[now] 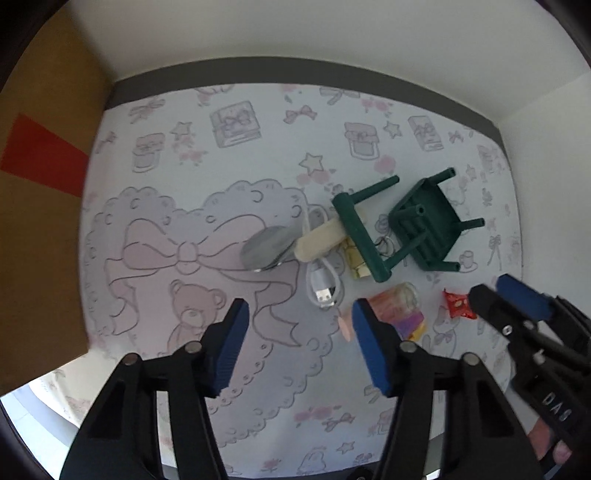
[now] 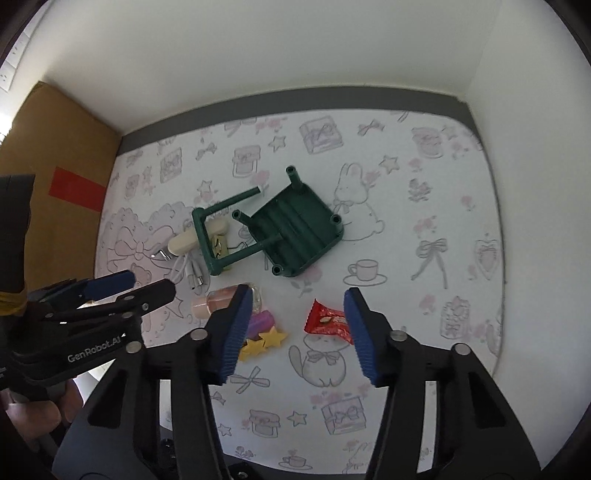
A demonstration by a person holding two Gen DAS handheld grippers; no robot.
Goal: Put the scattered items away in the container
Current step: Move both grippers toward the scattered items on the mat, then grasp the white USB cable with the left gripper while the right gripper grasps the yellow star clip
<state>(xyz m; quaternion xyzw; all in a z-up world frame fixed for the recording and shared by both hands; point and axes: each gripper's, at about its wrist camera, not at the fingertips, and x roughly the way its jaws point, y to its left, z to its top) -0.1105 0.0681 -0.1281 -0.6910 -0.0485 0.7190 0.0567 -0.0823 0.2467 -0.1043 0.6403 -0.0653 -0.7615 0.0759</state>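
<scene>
Right wrist view: right gripper (image 2: 293,332) open, empty, above the red candy wrapper (image 2: 327,321), which lies between its pads, nearer the right one, long axis across the gap. Left gripper (image 1: 299,347) open, empty, farther off near the white cable (image 1: 325,284)

A printed cloth (image 1: 229,155) covers the worktop, pale with outline drawings of bows, stars, gift boxes, a teddy bear, a rabbit (image 2: 354,199) and a teacup. A large scalloped heart with a pink bow (image 1: 184,254) fills its left part. A grey band (image 2: 295,107) runs along the cloth's far edge, where white walls (image 1: 295,33) rise behind and to the right. At the upper left of the right wrist view, a white socket plate (image 2: 9,70) sits on the wall.
</scene>
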